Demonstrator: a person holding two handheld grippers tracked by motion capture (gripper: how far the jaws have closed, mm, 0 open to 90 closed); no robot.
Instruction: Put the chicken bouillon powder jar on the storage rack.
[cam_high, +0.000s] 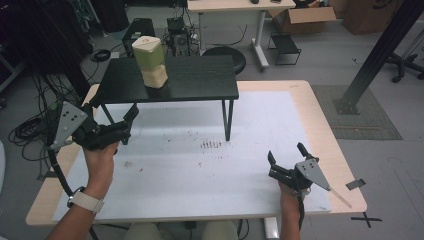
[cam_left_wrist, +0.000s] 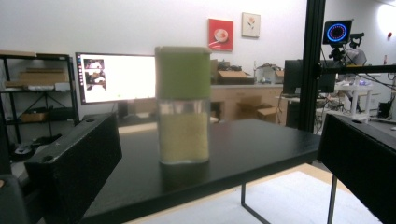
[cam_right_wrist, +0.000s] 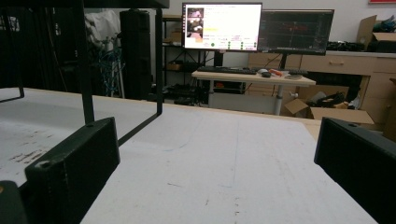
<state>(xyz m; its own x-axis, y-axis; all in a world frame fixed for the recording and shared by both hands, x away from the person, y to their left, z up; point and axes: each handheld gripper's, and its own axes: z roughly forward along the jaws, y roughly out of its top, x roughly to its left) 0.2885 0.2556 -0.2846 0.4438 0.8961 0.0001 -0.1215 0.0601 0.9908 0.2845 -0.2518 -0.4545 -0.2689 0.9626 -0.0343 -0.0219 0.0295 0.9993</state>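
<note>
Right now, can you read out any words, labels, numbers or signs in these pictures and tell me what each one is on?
No text can be read anywhere.
Jar on the black shelf: no label shows.
Lit monitor: windows too blurred to read.
Desk monitors: text too small.
Red wall picture: an image, no words.
Cardboard box: a dark mark, too small to read.

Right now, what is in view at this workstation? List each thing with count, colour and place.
Jar: one, green lid, clear body with yellowish fill, upright on the black shelf.
Black shelf: one, black, standing on the far half of the table.
Table: one, light wood edge under a white mat.
Left gripper: one, black, open, raised at the shelf's left corner.
Right gripper: one, black, open, low over the mat's near right.
</note>
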